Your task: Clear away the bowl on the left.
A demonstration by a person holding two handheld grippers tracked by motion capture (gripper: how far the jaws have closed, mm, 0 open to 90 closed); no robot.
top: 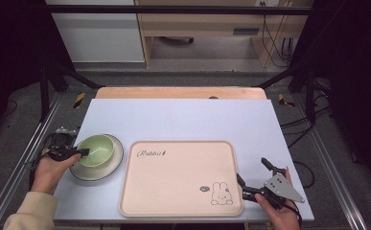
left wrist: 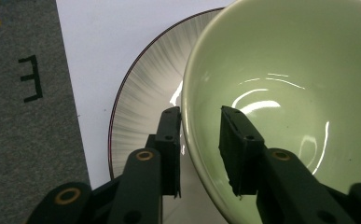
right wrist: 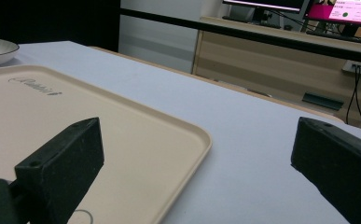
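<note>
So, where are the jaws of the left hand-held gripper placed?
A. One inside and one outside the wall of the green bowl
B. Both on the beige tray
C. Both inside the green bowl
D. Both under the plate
A: in the left gripper view, the left hand-held gripper has one jaw inside the green bowl and the other outside its wall, above the plate.

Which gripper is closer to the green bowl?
Left. The left gripper has its jaws on either side of the green bowl rim, one inside and one outside. The right gripper waits far off, at the tray corner.
</note>
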